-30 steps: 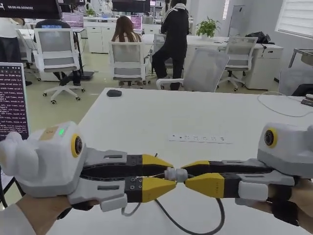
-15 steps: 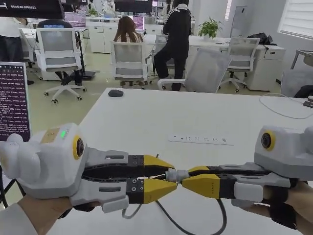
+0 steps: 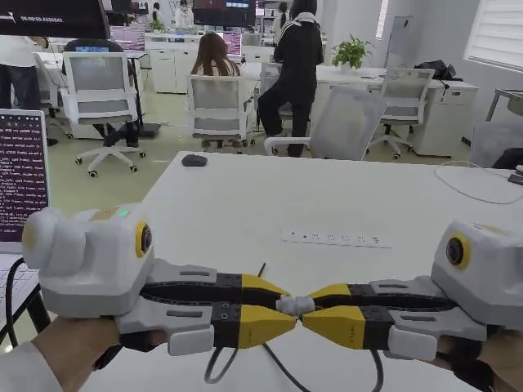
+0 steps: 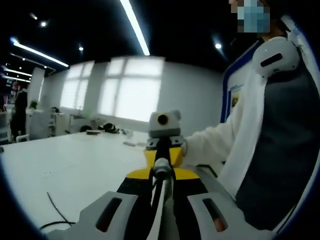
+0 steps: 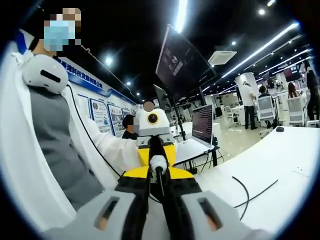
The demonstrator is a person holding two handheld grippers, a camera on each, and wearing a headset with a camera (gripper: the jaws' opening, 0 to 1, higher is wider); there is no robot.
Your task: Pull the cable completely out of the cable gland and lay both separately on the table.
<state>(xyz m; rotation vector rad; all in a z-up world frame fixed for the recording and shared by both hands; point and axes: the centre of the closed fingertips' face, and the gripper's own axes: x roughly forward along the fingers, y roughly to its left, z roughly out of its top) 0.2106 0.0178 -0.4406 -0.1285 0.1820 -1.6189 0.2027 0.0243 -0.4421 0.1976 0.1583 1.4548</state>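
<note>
The two grippers meet tip to tip just above the near edge of the white bench (image 3: 327, 192). The left gripper (image 3: 282, 304) comes in from the left and the right gripper (image 3: 317, 307) from the right, with the small pale cable gland (image 3: 296, 305) caught between their yellow tips. The right gripper's fingers are closed on the gland. In the right gripper view it sits right at their ends. The left gripper's fingers are closed too, on the cable (image 5: 247, 195) where it meets the gland. The left gripper view shows a thin strand running down between those fingers. So the cable is not yet out of the gland. The rest of the dark cable hangs below the grippers and curves loosely over the bench. Further back on the bench lie a white power strip (image 3: 335, 238) and a dark computer mouse (image 3: 194, 160). A laptop screen (image 3: 20, 175) full of text stands off to the left.
</note>
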